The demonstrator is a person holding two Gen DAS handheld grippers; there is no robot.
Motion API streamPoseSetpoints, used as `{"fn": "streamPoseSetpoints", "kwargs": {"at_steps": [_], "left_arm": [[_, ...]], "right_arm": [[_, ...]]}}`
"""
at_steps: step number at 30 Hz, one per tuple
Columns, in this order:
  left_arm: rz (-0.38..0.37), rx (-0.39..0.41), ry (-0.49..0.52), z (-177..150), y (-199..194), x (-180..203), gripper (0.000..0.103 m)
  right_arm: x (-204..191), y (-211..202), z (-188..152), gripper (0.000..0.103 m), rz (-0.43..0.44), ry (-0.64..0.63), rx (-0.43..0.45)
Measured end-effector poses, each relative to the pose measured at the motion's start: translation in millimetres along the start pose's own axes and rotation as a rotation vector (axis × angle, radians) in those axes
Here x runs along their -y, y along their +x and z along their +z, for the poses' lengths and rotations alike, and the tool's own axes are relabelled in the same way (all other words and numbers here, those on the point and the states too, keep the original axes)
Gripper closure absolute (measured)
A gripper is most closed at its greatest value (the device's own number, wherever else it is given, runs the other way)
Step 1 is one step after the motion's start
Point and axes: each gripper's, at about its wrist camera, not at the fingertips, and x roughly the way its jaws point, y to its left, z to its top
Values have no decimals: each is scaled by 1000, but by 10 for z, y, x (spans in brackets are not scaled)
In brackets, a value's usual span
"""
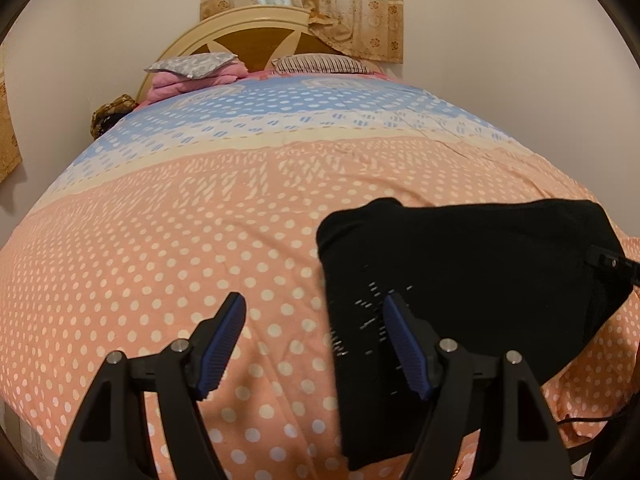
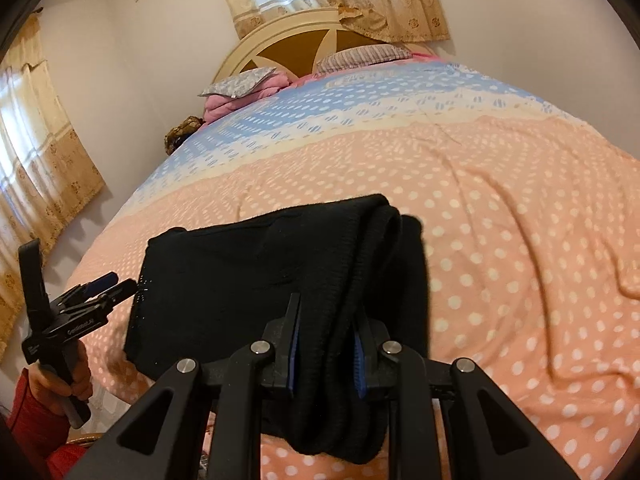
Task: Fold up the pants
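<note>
The black pants (image 2: 248,276) lie on the bed (image 2: 500,240) near its front edge, already doubled into a compact block of several layers, so the folding looks well advanced. The right tool (image 2: 326,344) is clamped on a thick bunched roll of the cloth at the block's right side. The left tool (image 1: 312,344) stands spread and empty at the pants' left edge. Judging by this, 1 last flattening or fold remains.
</note>
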Motion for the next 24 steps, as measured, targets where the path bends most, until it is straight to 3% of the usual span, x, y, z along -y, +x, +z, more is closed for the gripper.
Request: {"fn": "streamPoseSetpoints", "kwargs": {"at_steps": [8,12,16,21,24], "left_arm": [[-8,-14,-9,-37,43,53,29],[-1,-8,-2,-27,28,71,29],[10,14,0,30,-6,55,29],[2,15,-30,21,2,-6,29],[-26,-21,-38,-69,73,38,29]], "right_arm": [[195,261,-83,81,-22,4,-57],[205,309,-95,80,-33,-23,-38],[272,212,-28,71,-3,25,-65],[266,-273,0,68,-76,66,72],[67,-365,-84,68,11,14,80]]}}
